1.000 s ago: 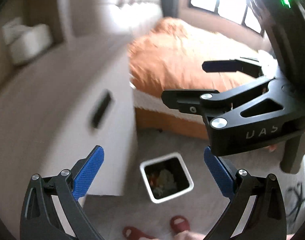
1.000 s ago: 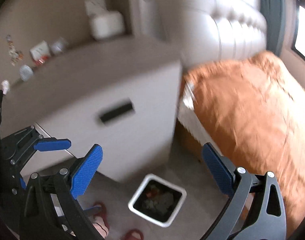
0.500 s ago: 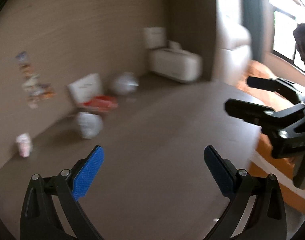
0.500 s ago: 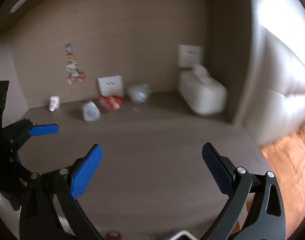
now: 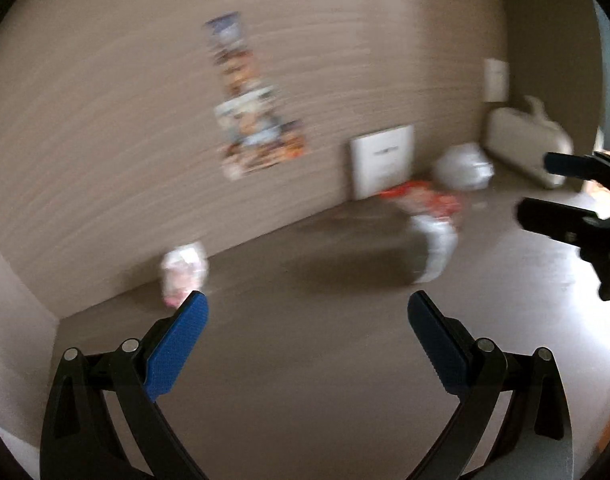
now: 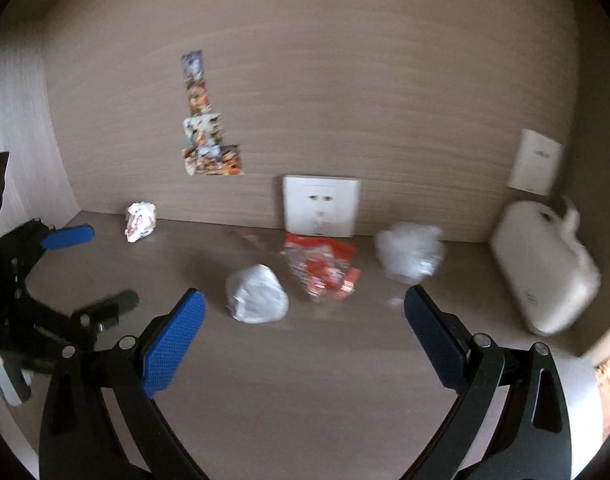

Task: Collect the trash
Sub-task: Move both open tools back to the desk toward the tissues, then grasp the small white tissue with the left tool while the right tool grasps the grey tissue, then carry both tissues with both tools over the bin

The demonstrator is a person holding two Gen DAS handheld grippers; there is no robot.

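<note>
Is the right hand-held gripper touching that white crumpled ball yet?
Apart. The right wrist view shows the open right hand-held gripper short of the white crumpled ball, with bare tabletop between its fingers.

We see a brown wood-grain wall [image 6: 345, 80] rising behind a flat brown countertop [image 6: 305, 380]. On the wall we find a column of colourful stickers [image 6: 205, 120], stacked one above another and widest at the bottom. To their right, low on the wall and meeting the countertop, sits a white socket plate [image 6: 321, 205]. Further right we note a smaller white card [image 6: 536, 167] fixed to the wall. Below it, in the right corner, a white tissue box [image 6: 545, 272] rests on the countertop, with a tissue poking from its top. We also catch a sliver of orange fabric [image 6: 609, 384] at the right edge.
</note>
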